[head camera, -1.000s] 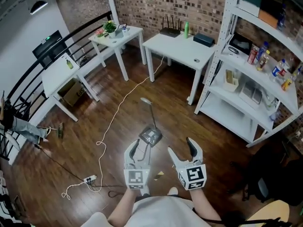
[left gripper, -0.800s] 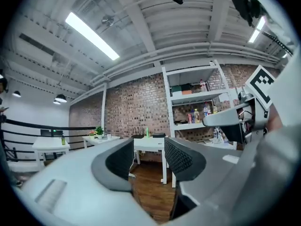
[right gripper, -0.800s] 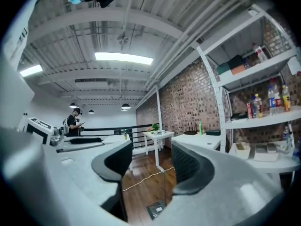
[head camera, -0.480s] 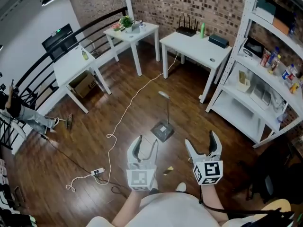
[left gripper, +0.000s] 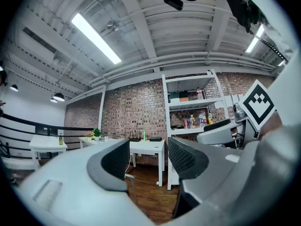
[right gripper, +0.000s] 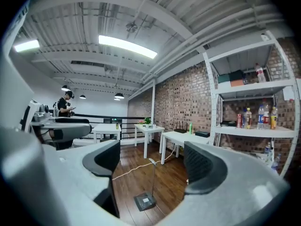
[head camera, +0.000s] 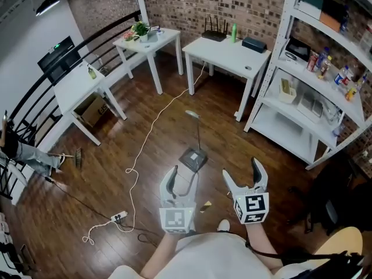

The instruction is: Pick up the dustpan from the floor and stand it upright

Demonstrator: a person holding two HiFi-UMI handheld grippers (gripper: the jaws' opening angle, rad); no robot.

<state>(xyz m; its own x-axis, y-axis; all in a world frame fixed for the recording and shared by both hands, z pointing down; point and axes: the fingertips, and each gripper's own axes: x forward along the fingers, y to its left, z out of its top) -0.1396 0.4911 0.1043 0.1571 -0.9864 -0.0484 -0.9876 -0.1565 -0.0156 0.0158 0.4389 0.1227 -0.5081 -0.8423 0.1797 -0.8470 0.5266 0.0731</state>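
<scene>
Bottom centre of the head view, nearest: left gripper (head camera: pixel 181 179), jaws apart and just been opening wider, holding nothing. In the left gripper view, dark pads (left gripper: pixel 113 161) well separated, only air and distant floor in the gap.

Just right of it in the head view: right gripper (head camera: pixel 243 176), likewise spread wide and empty, jaws just eased in a touch from their widest. Same in the right gripper view, with a broad gap between the pads (right gripper: pixel 106 159).

On the wooden floor (head camera: pixel 116 173), low between the two grippers: a small yellowish scrap (head camera: pixel 205 205).

Just above the left gripper, at the centre of the head view: dustpan (head camera: pixel 192 158), standing upright on the floor, pan down, thin handle straight up, touched by neither gripper. Also low in the middle of the right gripper view (right gripper: pixel 146 200), framed by the jaws but well beyond the fingertips.

Lower left: power strip (head camera: pixel 118 217), with a white cable (head camera: pixel 148 133) trailing up toward the tables.

Farthest, along the top: white table (head camera: pixel 229 48) and second white table (head camera: pixel 148 39) before the brick wall (head camera: pixel 244 4); at upper right, white shelf unit (head camera: pixel 314 97) with bottles
</scene>
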